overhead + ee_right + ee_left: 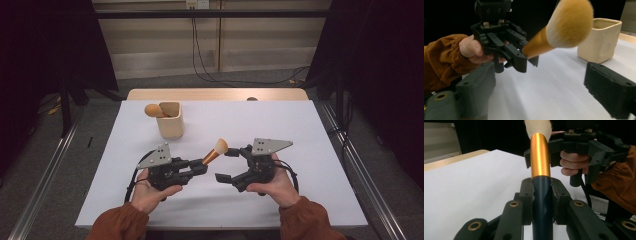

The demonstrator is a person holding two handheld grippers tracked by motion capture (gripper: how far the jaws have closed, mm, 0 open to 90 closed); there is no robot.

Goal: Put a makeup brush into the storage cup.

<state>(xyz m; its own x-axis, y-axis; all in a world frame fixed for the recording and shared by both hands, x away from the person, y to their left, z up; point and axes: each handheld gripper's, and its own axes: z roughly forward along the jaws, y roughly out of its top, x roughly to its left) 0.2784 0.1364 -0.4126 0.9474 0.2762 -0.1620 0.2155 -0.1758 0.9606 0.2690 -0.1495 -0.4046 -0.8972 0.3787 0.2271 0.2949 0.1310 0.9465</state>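
A makeup brush [214, 153] with a dark handle [541, 205], a gold ferrule [540, 155] and pale bristles [570, 23] is held level above the white table [300, 130]. My left gripper [200, 168] is shut on its handle, and the bristles point toward the right hand. My right gripper [227, 165] stands open facing the brush head, its jaws wide apart on either side of the tip and not touching it. In the right gripper view the brush hangs ahead between the two grey jaws of my right gripper [541, 92].
A cream square cup [170, 121] stands at the back left of the table, with another round-headed brush [151, 110] leaning out of it. The cup [600, 41] is behind the held brush in the right gripper view. A wooden edge [215, 94] borders the far side.
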